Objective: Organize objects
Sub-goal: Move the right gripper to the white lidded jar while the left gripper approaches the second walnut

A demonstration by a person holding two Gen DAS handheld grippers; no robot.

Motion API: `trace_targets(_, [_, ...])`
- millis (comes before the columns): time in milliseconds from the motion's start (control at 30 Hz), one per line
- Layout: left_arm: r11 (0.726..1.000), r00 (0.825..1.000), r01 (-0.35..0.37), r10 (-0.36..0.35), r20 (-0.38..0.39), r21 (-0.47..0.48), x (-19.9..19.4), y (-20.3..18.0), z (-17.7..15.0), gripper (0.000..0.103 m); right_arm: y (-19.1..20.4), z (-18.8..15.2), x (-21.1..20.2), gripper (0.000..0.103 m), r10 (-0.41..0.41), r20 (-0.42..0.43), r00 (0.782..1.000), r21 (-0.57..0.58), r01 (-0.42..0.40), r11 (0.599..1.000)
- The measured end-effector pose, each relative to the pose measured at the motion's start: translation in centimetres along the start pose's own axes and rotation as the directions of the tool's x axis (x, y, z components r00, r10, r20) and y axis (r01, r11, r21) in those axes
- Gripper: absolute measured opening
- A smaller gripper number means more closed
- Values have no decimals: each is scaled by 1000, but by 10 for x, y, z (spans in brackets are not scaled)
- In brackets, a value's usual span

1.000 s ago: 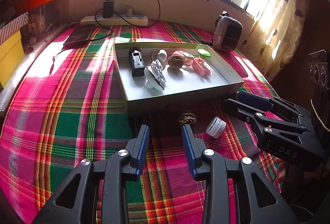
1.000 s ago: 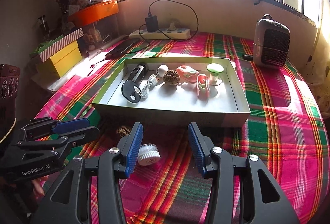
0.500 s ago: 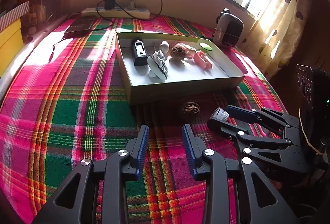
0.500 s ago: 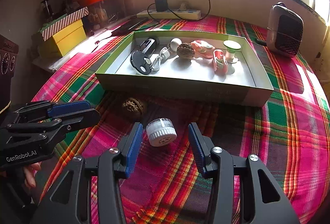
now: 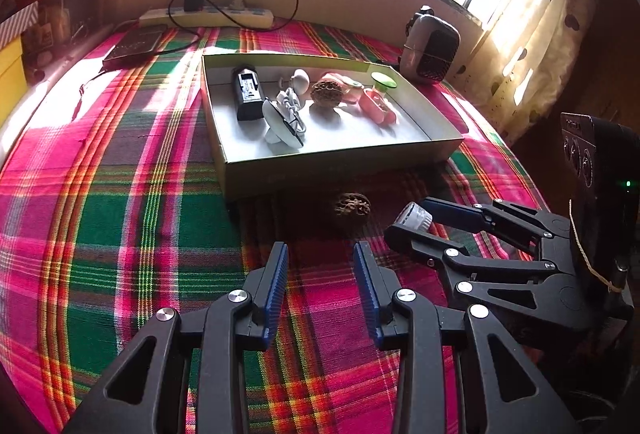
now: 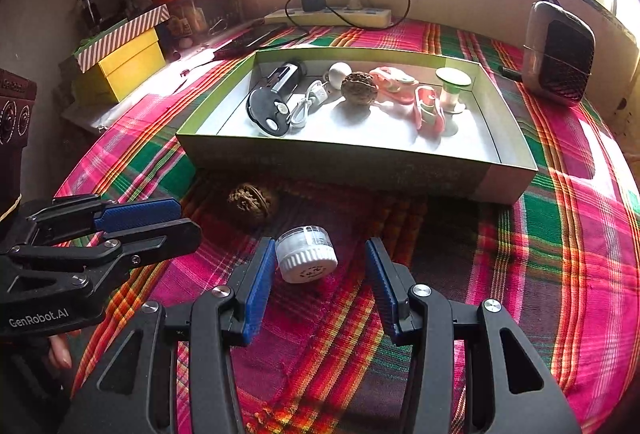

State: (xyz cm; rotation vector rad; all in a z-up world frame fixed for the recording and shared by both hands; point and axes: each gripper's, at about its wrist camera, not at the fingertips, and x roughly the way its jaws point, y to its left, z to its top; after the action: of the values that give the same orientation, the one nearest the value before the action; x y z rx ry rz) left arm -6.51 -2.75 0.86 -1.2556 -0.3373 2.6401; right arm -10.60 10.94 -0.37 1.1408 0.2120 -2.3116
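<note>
Your two wrist views look steeply down at the tabletop from close by, sharing the box and window wall.

A desk covered in a pink, green and orange plaid cloth carries a shallow open box at its middle. Near the box's front wall lie a walnut and a small white jar, just apart. At the far edge sit a power strip, a dark flat device and, far right, a small heater.

A small white ribbed plastic jar lies tipped on the plaid cloth. A brown wrinkled walnut rests near it, before the shallow green-edged cardboard tray.
</note>
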Motion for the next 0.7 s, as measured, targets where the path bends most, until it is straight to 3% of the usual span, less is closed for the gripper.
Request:
trace_targets(133, [1000,1000,1,-1,-4,7,4,-3,4,35,-1,0,-1,47,-10,-1,1000,-6,10,1000])
trace_targets(267, [1000,1000,9,-9,-11,15,8,-6,9,36,-6,-1,-2,37,-16,1,1000,8,16,1000])
trace_targets(433, [1000,1000,8,-7,-18,30,13,-11,13,36,-12,-2,-4,36,-22,4,1000,20,22,1000])
trace_targets(500, [999,1000,2,-1,-22,38,15,-13,14,36,-14,-2,-5,30,-26,4,1000,21,26,999])
trace_targets(700, [999,999,-18,20,-26,44,21,-16,20,36,-18,-3,-6,30,-22,5,1000,24,22,999])
